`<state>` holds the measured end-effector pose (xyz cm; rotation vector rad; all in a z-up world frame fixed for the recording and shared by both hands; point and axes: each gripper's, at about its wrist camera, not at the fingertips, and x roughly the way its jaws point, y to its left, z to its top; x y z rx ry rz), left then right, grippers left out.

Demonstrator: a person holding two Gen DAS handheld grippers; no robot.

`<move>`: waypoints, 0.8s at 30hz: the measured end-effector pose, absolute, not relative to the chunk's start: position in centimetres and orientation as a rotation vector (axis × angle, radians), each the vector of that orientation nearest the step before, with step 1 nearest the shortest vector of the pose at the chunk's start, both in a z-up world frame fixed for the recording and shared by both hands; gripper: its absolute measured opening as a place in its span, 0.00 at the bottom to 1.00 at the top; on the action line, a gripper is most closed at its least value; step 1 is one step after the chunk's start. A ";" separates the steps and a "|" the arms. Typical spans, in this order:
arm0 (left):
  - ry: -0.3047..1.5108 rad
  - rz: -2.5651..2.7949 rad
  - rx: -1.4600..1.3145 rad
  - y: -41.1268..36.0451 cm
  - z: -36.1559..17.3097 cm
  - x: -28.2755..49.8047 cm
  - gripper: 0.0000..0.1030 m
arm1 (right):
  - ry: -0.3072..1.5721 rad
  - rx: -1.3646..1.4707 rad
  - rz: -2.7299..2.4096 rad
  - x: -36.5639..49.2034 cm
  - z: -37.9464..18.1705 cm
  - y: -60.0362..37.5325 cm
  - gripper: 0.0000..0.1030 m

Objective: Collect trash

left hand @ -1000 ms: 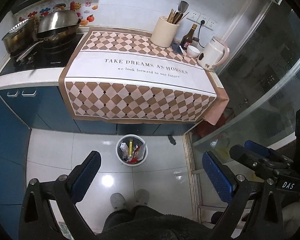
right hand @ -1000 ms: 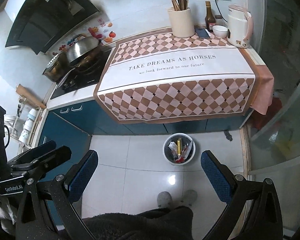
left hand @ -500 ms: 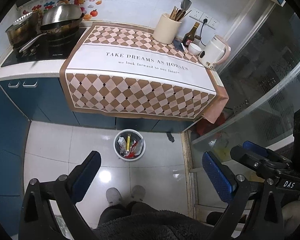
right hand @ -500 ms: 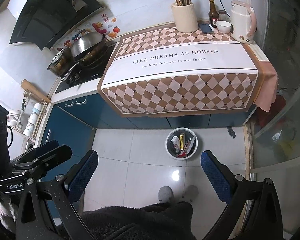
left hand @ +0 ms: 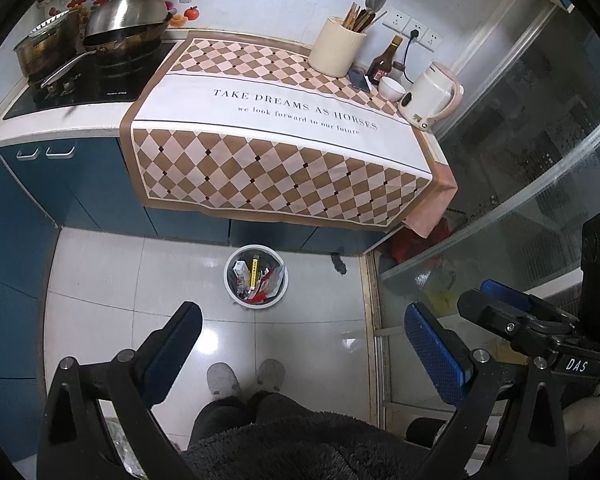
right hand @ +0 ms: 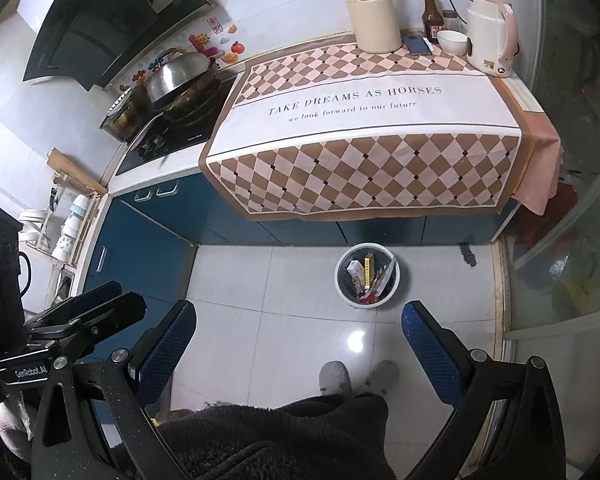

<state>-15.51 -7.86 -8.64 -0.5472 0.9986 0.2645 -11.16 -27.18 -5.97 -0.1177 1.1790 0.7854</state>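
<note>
- High above a kitchen floor, the left gripper hung with its 2 blue-padded fingers spread wide and nothing between them.
- The right gripper was held the same way, jaws wide apart and empty, with the other tool visible off to its left.
- Ahead of and below both tools, a white trash bin stood on the pale floor tiles, close to the foot of the blue cabinets; from the right wrist camera it sat ahead, toward the right finger.
- Inside the bin lay wrappers and cartons, among them a yellow stick pack and red packaging; finer detail could not be made out.
- Farther ahead, a checked cloth printed "TAKE DREAMS AS HORSES" covered the counter and draped over its front edge.
- At the cloth's far side stood a cream utensil holder, a dark bottle, a white bowl and a white kettle.
- Ahead to the left, a lidded wok sat on the black cooktop.
- Just under both tools, the person's 2 grey slippers pointed toward the bin.
</note>
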 end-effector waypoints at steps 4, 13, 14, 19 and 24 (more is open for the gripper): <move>1.009 0.260 -0.544 -8.0 -8.8 -15.7 1.00 | 1.193 -0.120 0.792 -11.2 -6.3 -27.2 1.00; 1.017 0.245 -0.546 -8.2 -9.0 -16.1 1.00 | 1.210 -0.118 0.801 -11.3 -6.8 -27.3 1.00; 1.017 0.243 -0.548 -8.2 -9.0 -16.2 1.00 | 1.211 -0.119 0.802 -11.3 -6.8 -27.3 1.00; 1.015 0.236 -0.554 -8.3 -9.0 -16.1 1.00 | 1.212 -0.119 0.805 -11.3 -6.9 -27.6 1.00; 1.011 0.227 -0.563 -8.2 -9.0 -16.1 1.00 | 1.219 -0.111 0.800 -11.9 -7.3 -27.8 1.00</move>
